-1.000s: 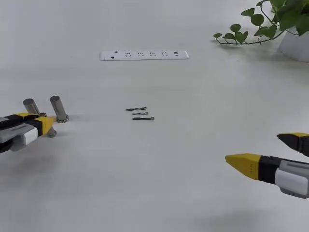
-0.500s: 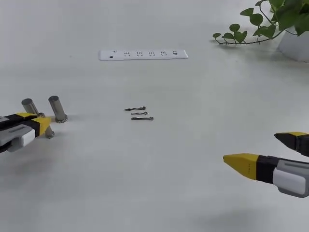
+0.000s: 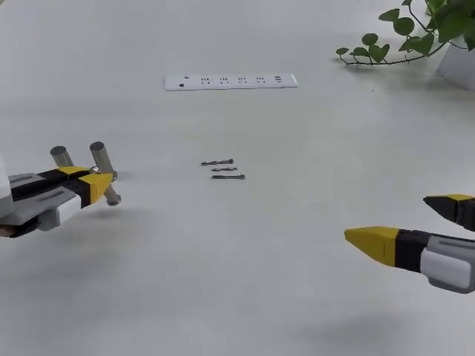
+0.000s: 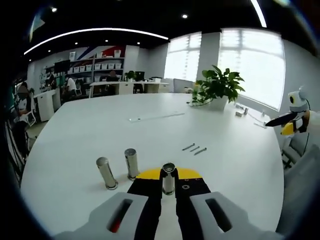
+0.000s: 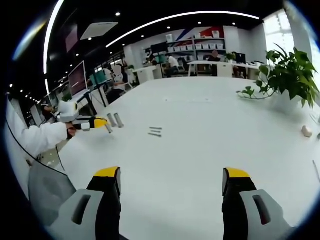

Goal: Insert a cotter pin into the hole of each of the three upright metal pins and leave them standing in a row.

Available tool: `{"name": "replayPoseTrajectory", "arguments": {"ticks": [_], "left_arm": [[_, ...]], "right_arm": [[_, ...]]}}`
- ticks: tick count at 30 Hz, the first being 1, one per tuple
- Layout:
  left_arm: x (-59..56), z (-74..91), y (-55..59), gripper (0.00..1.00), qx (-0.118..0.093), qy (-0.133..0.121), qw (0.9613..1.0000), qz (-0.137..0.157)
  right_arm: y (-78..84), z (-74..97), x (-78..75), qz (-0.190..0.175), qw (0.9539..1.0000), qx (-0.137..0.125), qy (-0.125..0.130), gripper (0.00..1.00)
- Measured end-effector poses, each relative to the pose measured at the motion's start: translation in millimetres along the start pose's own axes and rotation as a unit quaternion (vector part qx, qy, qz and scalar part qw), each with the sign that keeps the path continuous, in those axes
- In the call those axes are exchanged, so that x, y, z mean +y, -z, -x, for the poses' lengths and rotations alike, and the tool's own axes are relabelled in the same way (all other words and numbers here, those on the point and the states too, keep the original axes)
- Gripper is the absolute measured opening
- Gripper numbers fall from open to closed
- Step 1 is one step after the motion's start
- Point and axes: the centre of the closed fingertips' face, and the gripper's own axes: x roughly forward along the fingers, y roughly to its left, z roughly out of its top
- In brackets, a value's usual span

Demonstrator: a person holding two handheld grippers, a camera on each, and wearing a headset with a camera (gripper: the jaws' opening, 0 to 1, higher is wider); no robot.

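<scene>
L gripper (image 3: 89,179) pinches one metal pin (image 4: 168,178) at far left, two other pins (image 4: 131,162) upright beside. R gripper (image 5: 171,174) spread wide, near right. Cotter pins (image 3: 223,169) lie centre. Best approach: hold pin plumb, hole facing R.

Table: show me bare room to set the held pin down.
Bare: the wide stretch between the cotter pins and the right gripper, and the strip between them and the power strip. Crowded: by the two standing metal pins at the left gripper.
</scene>
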Motion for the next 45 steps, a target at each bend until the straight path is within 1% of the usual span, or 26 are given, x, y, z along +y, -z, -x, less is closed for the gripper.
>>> {"name": "replayPoseTrajectory", "arguments": {"ticks": [1,4,8,11,12,16,17,18,23,24,25,31,37,45], "left_arm": [[-1.4,0.3,-0.6,0.05,0.0,0.001,1.0,0.0],[-14.7,1.6,-6.9,0.05,-0.01,0.015,0.9998,-0.009],[-30.5,1.5,-10.0,0.05,-0.014,0.035,0.9991,-0.017],[-41.6,1.0,-8.0,0.05,-0.01,0.049,0.9985,-0.024],[-46.1,0.8,-6.5,0.05,-0.007,0.054,0.998,-0.031],[-56.6,0.9,-2.2,0.05,-0.002,0.062,0.9975,-0.035],[-61.4,0.4,-0.4,0.05,0.002,0.068,0.9969,-0.04],[-63.9,-0.2,0.5,0.05,0.003,0.071,0.9966,-0.042],[-74.2,-4.3,5.4,0.05,0.011,0.081,0.9955,-0.047],[-75.9,-5.1,6.5,0.05,0.013,0.083,0.9952,-0.049],[-78.1,-6.3,8.5,0.05,0.017,0.085,0.9945,-0.059],[-83.8,-12.2,16.5,0.05,0.031,0.087,0.9932,-0.071],[-88.1,-16.5,23.1,0.05,0.041,0.089,0.9921,-0.078],[-94.0,-20.0,31.6,0.05,0.053,0.099,0.9897,-0.09]], "right_arm": [[-0.2,0.0,0.6,0.001,1.0,0.0,-0.001,0.81],[-0.9,0.4,2.1,0.003,1.0,-0.002,-0.003,0.81],[-1.6,1.1,4.0,0.003,1.0,-0.006,-0.005,0.81],[-0.7,1.9,5.0,0.006,1.0,-0.004,-0.005,0.81],[-0.7,2.7,5.9,0.007,1.0,-0.004,-0.006,0.81],[-1.5,3.8,7.2,0.008,0.9999,-0.007,-0.006,0.81],[-1.7,3.8,7.6,0.007,0.9999,-0.008,-0.006,0.81],[-1.5,4.0,8.0,0.006,0.9999,-0.009,-0.007,0.81],[0.7,3.6,9.5,0.006,0.9999,-0.008,-0.007,0.81],[1.0,3.9,9.9,0.005,0.9999,-0.009,-0.008,0.81],[0.8,4.0,9.8,0.004,0.9999,-0.01,-0.008,0.81],[0.4,5.5,6.8,0.002,0.9999,-0.01,-0.006,0.81],[0.5,6.6,2.8,-0.001,0.9999,-0.012,-0.003,0.81],[3.1,5.6,3.2,-0.002,1.0,-0.008,-0.004,0.81]]}}
